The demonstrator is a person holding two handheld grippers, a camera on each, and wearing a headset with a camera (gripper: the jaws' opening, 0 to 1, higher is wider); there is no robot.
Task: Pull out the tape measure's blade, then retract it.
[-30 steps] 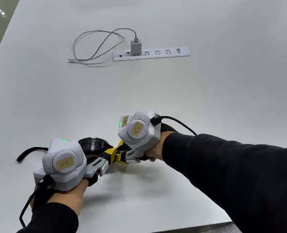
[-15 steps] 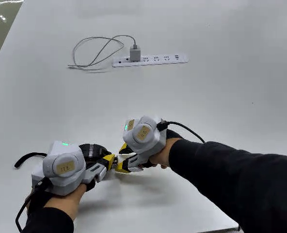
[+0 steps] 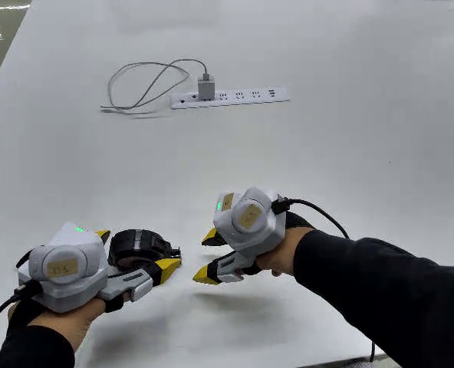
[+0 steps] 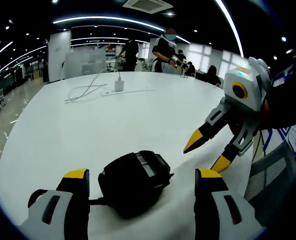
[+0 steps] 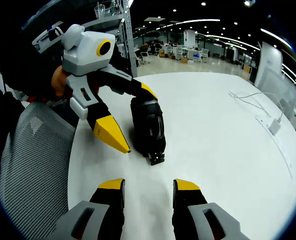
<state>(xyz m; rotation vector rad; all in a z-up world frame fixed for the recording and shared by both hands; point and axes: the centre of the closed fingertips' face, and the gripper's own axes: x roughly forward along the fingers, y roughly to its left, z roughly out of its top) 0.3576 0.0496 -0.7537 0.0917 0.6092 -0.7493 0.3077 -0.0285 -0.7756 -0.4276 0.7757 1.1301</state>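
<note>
— What has changed in the last second?

— The right gripper has come away. A second ago its yellow tips were pressed in beside the tape measure, right up against the left gripper. Now it sits off to the right, with bare table between the two grippers.

— Is it holding anything?

— No. Its jaws are parted and nothing lies between them. In the right gripper view they point at the tape measure from a little way off.

— And the left one?

— Its jaws are spread wide and straddle the tape measure, one yellow tip on each side. In the left gripper view there is a gap on both sides, so it is released, not clamped. It has also slid a bit toward the left edge of the head view, compared with half a second ago.

— Where exactly is the tape measure?

— It is a round black case resting on the white table, between the left gripper's jaws and near the table's front edge. In the right gripper view a small tab juts from the end of the case that faces the right gripper.

— Does anything on the table hold something else?

— The power strip at the far side does. A white charger is plugged into its left end, and a grey cable loops away from it. That lies just as it did before, well apart from the grippers.
</note>
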